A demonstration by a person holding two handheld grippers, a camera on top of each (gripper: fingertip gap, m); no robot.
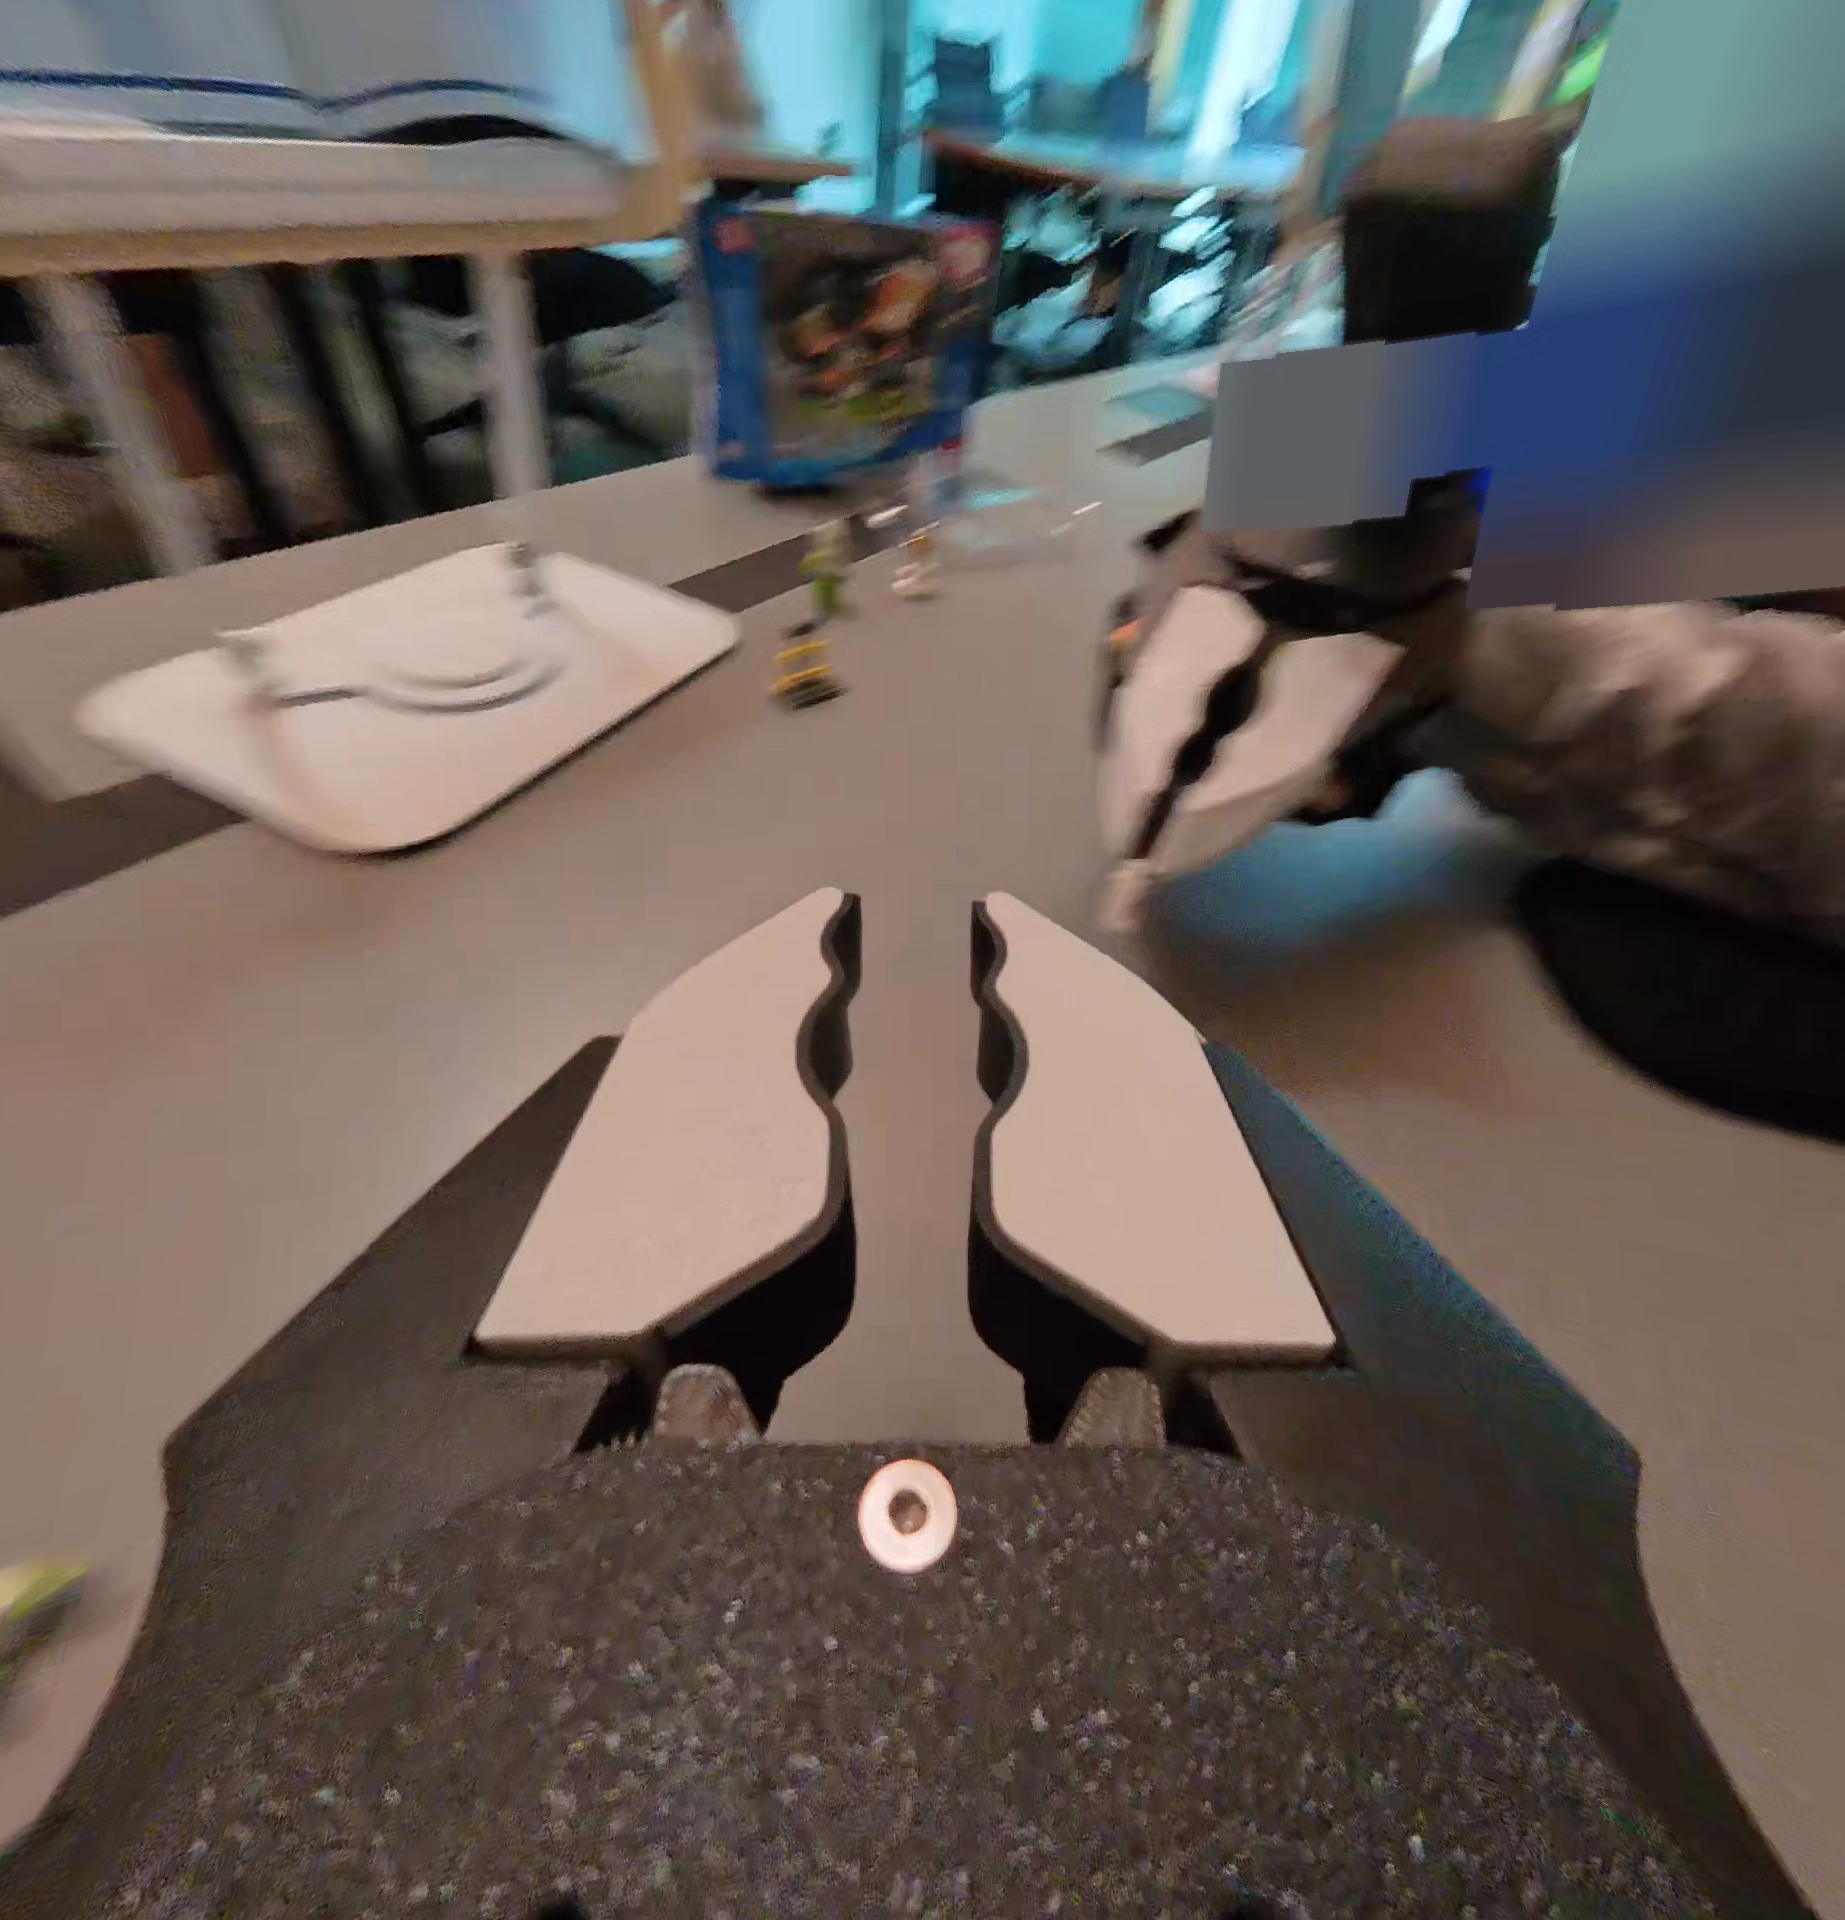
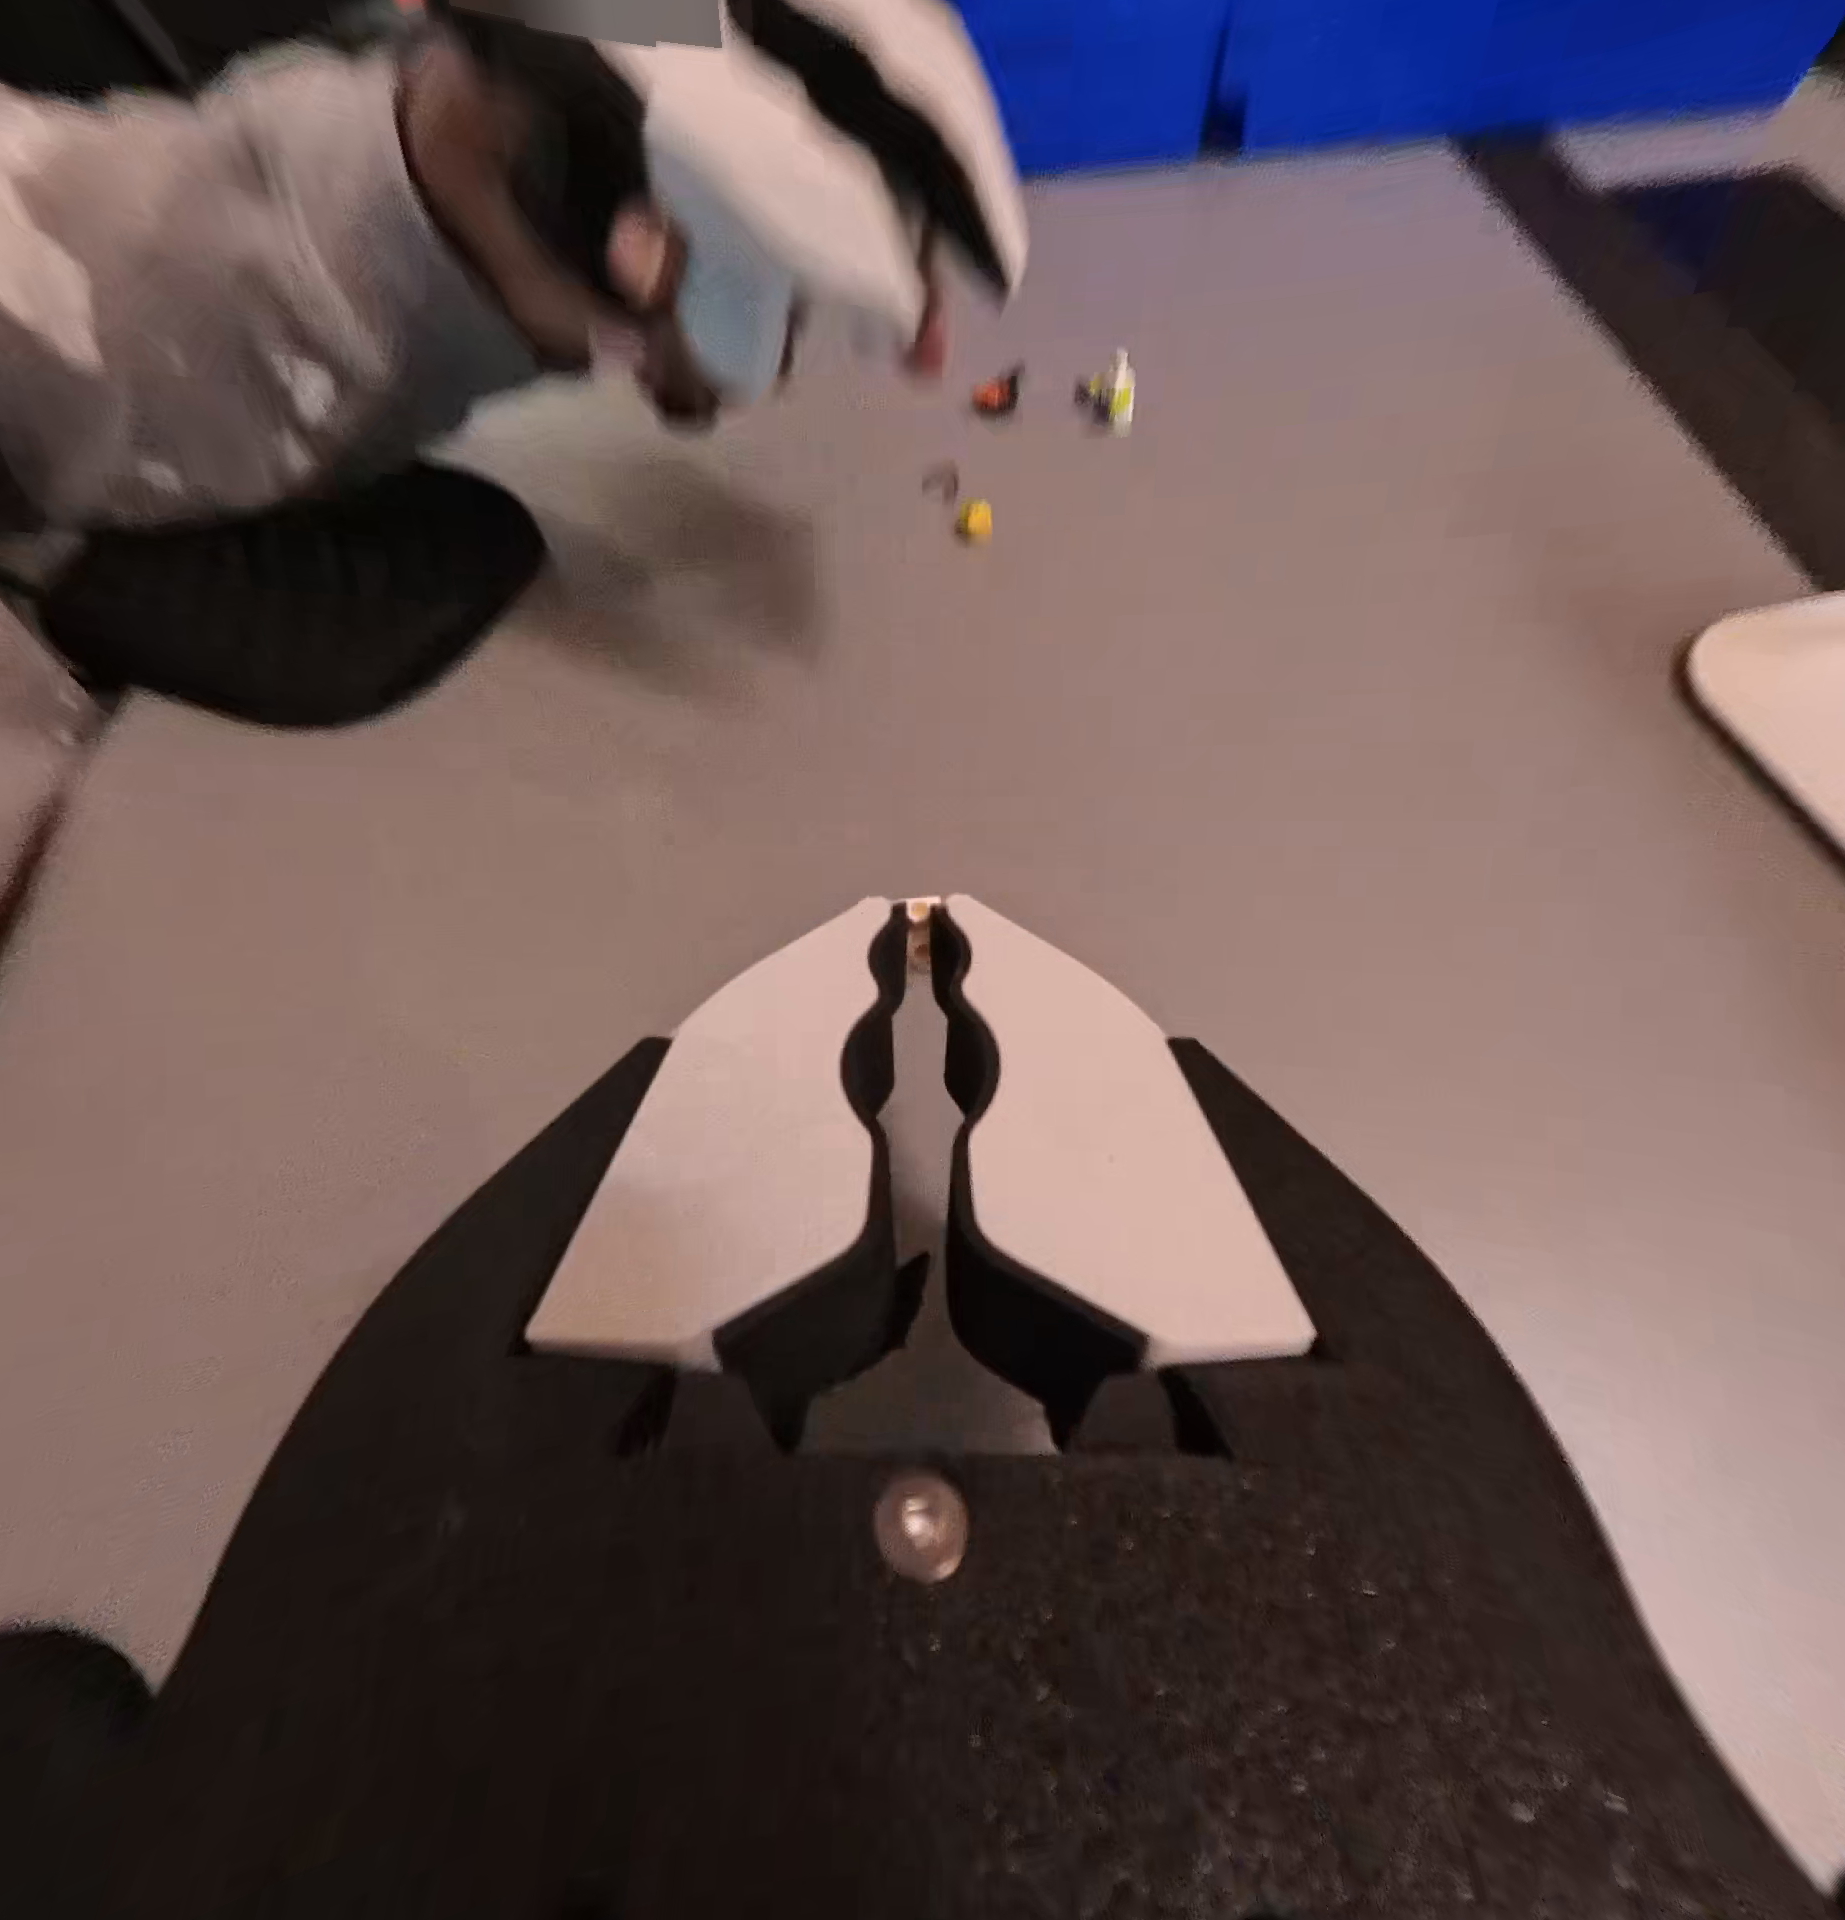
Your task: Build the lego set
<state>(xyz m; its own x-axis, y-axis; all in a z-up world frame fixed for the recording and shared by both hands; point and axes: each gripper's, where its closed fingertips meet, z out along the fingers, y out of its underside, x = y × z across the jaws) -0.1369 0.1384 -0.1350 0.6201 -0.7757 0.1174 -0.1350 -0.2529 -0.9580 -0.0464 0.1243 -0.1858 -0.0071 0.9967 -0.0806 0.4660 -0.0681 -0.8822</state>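
My left gripper [image 1: 916, 914] is open and empty, held above the grey table [image 1: 585, 1039]. My right gripper [image 2: 920, 906] is shut on a tiny white and tan lego piece [image 2: 920, 921] at its fingertips. It also shows blurred at the right of the left wrist view [image 1: 1131, 883]. The left gripper shows blurred at the top of the right wrist view [image 2: 965, 301]. Loose lego bits lie farther off: a yellow and black piece [image 1: 806, 670], a green figure [image 1: 830, 566], a yellow piece [image 2: 973, 520], an orange and black piece [image 2: 998, 393], and a white and green piece [image 2: 1115, 393].
A white tray [image 1: 409, 686] lies on the left of the table; its corner shows in the right wrist view [image 2: 1801, 717]. The blue lego box [image 1: 845, 343] stands at the far edge. A person's grey sleeve [image 1: 1645, 748] reaches in. A green and white piece [image 1: 14, 1631] lies low left. The grippers' ends are close to 11 centimetres from one another.
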